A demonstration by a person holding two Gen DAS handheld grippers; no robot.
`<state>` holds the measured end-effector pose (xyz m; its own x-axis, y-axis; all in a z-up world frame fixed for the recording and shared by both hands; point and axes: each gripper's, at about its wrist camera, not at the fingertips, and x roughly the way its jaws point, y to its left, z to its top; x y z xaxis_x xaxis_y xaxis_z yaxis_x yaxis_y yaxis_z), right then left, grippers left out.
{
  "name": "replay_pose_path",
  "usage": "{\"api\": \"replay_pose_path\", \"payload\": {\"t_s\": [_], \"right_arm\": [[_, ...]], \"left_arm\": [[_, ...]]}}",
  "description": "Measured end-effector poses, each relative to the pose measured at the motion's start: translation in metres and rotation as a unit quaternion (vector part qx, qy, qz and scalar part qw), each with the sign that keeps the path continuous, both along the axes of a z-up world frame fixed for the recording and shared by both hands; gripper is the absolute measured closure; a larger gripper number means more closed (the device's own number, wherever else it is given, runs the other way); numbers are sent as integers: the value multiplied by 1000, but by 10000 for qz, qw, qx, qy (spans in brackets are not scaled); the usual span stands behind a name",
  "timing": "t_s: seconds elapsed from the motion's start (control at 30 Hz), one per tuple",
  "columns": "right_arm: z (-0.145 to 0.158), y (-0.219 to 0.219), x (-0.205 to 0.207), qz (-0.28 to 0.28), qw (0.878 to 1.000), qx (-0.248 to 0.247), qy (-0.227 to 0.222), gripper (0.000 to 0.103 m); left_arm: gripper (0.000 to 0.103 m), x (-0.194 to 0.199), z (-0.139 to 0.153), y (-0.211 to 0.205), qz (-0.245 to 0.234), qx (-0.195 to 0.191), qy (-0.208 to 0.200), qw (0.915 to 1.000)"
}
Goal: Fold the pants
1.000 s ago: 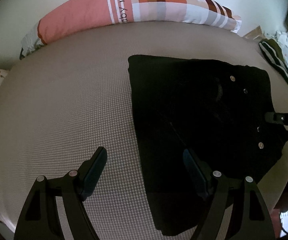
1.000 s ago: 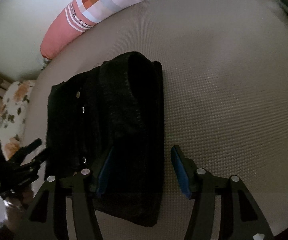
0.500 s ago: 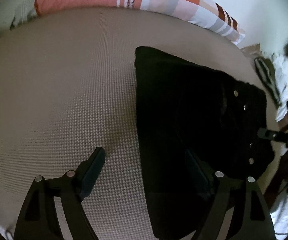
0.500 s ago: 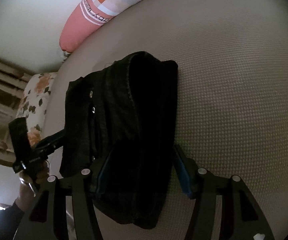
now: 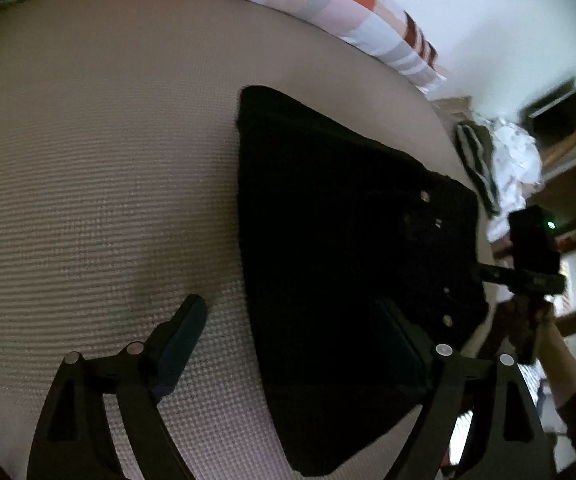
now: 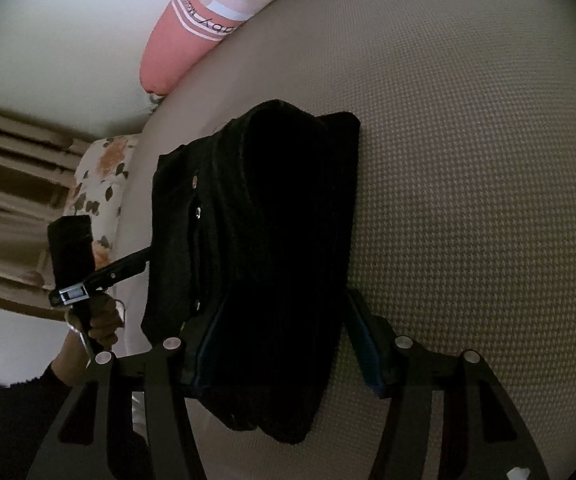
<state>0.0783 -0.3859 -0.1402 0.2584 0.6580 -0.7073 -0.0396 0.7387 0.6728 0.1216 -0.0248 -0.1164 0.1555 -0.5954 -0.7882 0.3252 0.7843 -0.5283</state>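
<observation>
black pants (image 5: 328, 248), folded, on bed

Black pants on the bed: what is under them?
The black pants lie folded in layers on the beige textured bed cover, which shows all round them. Whatever lies between the layers or beneath them is covered.

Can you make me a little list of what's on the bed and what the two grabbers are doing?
bed: beige textured cover
pants: black pants, folded into a thick stack, lying flat on the bed
pillow: long pink checked pillow along the far edge of the bed
left gripper: jaws opening, one finger over the bed, the other over the pants, holding nothing
right gripper: jaws astride the near end of the pants; whether the pads press cannot be told
other clothes: striped and white pile beyond the bed
</observation>
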Motion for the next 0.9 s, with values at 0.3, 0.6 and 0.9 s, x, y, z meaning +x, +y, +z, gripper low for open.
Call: {"api": "replay_pose_path", "payload": {"t_s": [0.3,0.6,0.9], "right_arm": [[-10,-12,9,-55,9982,597,36,49],[-22,-10,28,27,9942,1075,-25,58],[-20,-1,28,-10,9944,1050,-131,62]], "left_arm": [[17,11,-1,-2,-166,-550,330,9978],[17,26,-3,-9,-285,-839,91,9960],[34,23,-7,-4,-175,-1024,199,9944]]}}
